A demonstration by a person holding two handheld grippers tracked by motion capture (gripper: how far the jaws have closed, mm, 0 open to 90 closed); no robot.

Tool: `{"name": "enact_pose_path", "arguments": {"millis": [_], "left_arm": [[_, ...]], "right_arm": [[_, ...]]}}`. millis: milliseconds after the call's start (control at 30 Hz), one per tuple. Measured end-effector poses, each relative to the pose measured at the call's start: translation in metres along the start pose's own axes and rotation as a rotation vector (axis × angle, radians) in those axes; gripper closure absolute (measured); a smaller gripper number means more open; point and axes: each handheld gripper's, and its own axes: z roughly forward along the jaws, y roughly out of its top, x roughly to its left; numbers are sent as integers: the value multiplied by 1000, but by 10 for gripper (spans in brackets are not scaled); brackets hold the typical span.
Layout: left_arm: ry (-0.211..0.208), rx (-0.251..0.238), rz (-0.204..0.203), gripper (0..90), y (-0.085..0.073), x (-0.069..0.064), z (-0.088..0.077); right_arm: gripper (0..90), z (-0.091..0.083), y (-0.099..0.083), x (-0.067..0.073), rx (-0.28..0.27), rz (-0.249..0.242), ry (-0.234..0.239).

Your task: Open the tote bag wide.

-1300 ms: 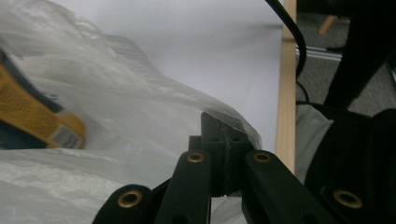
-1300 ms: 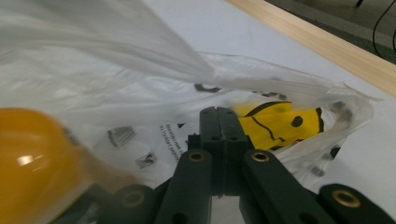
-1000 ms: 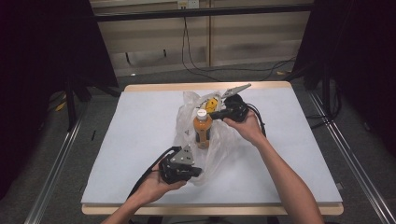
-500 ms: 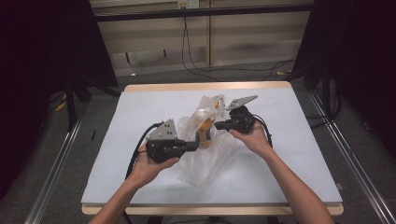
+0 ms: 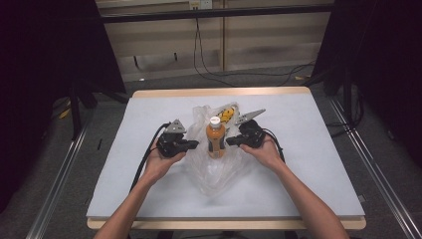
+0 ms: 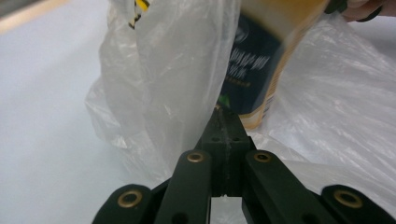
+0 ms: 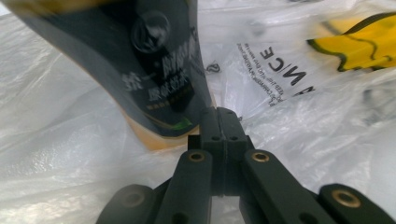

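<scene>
Holding the thin plastic bag [image 5: 219, 172] on both sides, you have the left gripper [image 5: 193, 145] at about nine o'clock of the bottle [image 5: 215, 139] and the right gripper [image 5: 232, 141] at about three o'clock. Both sets of jaws are pressed together. In the left gripper view a fold of bag film [image 6: 177, 84] runs right into the closed tips [image 6: 225, 122], so that side looks pinched. In the right gripper view the closed tips [image 7: 219, 122] sit against film just beside the bottle's base [image 7: 154, 84], though you cannot tell for sure that film is caught there.

The bottle stands near the middle of the white table [image 5: 318, 149], inside the open bag, upright with its white cap [image 5: 214, 121] on top. Its long axis runs straight up, cap toward the camera above. A yellow printed patch [image 5: 226, 113] on the bag lies at twelve o'clock of it.

By my judgement the bottle is already placed in the bag; what seems left is to draw the film up around it and lift or close the bag.
</scene>
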Motion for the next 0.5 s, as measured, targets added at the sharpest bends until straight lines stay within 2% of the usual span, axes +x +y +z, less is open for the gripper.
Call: {"name": "enact_pose_path", "arguments": {"millis": [100, 133, 167, 200, 233, 267, 300, 400, 500], "left_arm": [[25, 69, 25, 900, -3, -1, 16], [32, 72, 10, 900, -6, -1, 21], [27, 95, 20, 900, -7, 1, 24], [39, 133, 37, 900, -8, 2, 25], [38, 148, 46, 900, -9, 3, 26], [44, 157, 47, 900, -11, 3, 26], [60, 174, 52, 900, -13, 3, 24], [98, 197, 60, 900, -19, 7, 15], [101, 192, 45, 900, -29, 12, 4]], "right_arm": [[900, 9, -5, -3, 20, 4, -1], [900, 11, -7, -3, 23, 16, 3], [900, 14, -8, -4, 33, 15, -3], [900, 16, -10, -4, 55, -11, -23], [900, 16, -11, -4, 52, -22, -20], [900, 16, -12, -4, 51, -12, -21], [900, 13, -13, -5, 64, -21, -41], [900, 4, -19, -9, 62, -30, -49], [900, -4, -25, -13, 64, -12, -63]]}}
